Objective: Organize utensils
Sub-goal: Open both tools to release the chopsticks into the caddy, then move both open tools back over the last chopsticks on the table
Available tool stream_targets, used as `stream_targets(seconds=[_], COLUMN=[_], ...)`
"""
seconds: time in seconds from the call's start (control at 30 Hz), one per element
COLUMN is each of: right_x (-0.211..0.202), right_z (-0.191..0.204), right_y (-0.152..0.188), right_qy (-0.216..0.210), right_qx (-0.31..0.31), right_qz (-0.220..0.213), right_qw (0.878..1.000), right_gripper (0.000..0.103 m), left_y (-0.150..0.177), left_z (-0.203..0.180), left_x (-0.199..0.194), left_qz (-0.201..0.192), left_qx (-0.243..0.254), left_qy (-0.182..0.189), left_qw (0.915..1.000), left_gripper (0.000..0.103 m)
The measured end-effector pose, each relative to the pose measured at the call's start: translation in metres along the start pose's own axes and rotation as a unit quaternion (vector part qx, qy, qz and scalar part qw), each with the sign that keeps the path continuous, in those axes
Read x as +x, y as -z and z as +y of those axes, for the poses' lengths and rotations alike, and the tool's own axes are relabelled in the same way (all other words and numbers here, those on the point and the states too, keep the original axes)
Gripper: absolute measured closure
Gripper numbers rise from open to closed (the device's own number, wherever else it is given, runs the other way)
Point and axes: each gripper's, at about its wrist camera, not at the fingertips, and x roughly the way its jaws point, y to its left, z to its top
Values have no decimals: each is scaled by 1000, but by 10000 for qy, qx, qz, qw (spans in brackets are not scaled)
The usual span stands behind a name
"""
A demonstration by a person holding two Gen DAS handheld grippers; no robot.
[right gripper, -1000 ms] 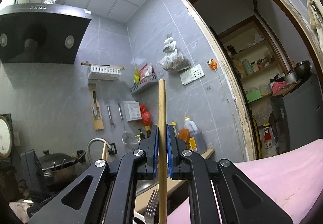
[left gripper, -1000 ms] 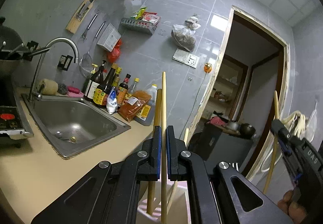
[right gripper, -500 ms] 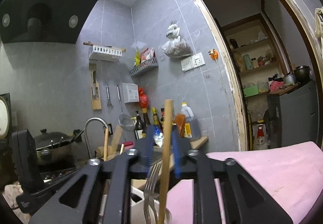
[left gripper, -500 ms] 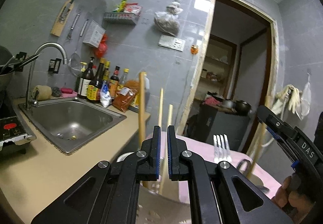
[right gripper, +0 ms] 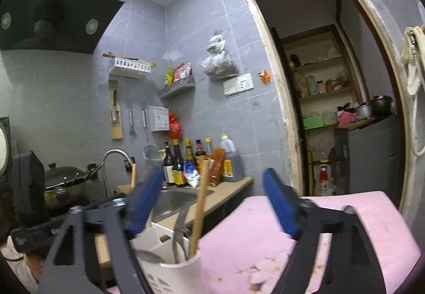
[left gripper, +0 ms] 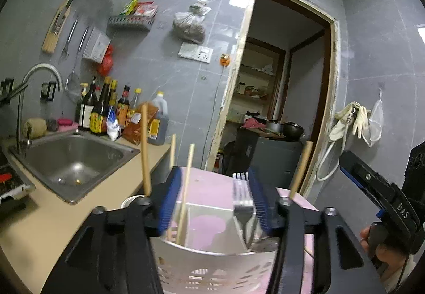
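While my left gripper [left gripper: 212,198] and right gripper [right gripper: 212,203] are both opening with nothing pressed between the pads, the white slotted utensil holder [left gripper: 212,267] stands on the pink mat [right gripper: 305,219] just in front of them. It holds thin wooden chopsticks [left gripper: 186,187], a thicker round wooden handle [right gripper: 200,203] and a metal fork [left gripper: 240,203], all upright or slightly leaning. A second ago each gripper was clamped on a wooden stick; now those sticks stand free in the holder.
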Motion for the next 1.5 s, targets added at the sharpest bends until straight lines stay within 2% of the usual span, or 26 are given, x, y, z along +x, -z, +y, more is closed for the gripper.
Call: stream_targets(seconds=[0.07, 0.17, 0.2, 0.27, 0.47, 0.63, 0.83, 0.93, 1.1, 1.23, 1.37, 1.5], right_x=[-11, -31, -38, -51, -87, -112, -134, -142, -151, -152, -150, -146], right_z=[-7, -17, -21, -27, -45, -60, -78, -88, -100, -101, -98, -99], right_y=[-3, -7, -8, -11, -13, 1, 31, 46, 70, 90, 102, 106], right_qy=[131, 362, 432, 581, 1068, 1479, 1939, 2095, 2156, 2043, 1919, 1839], right_qx=[-20, -94, -122, -175, -413, -667, -826, -724, -585, -682, -779, -818], right_qz=[99, 192, 219, 256, 514, 1027, 1921, 2388, 3024, 3530, 3796, 3895], right_qw=[9999, 9991, 9988, 9978, 9921, 9814, 9585, 9454, 9266, 9105, 9016, 8988], right_gripper=[16, 8, 1, 0, 0, 0, 0, 0, 0, 0, 0, 0], left_y=[-2, -3, -3, -1, 11, 32, 59, 73, 94, 109, 123, 131], left_z=[-9, -23, -29, -40, -76, -104, -131, -145, -164, -171, -171, -166], left_x=[-4, -8, -9, -10, -9, -1, 9, 20, 47, 66, 83, 93], left_qz=[-37, -24, -10, 37, 364, 799, 1393, 1821, 2586, 3135, 3589, 3894], left_qx=[27, 94, 139, 237, 615, 938, 1177, 1206, 1440, 1384, 1299, 1212], left_qy=[78, 225, 269, 363, 793, 1123, 1470, 1597, 1410, 1309, 1199, 1141], left_qw=[10000, 9997, 9995, 9991, 9943, 9860, 9722, 9627, 9447, 9303, 9165, 9059], left_gripper=[35, 24, 22, 17, 13, 13, 13, 13, 13, 13, 13, 13])
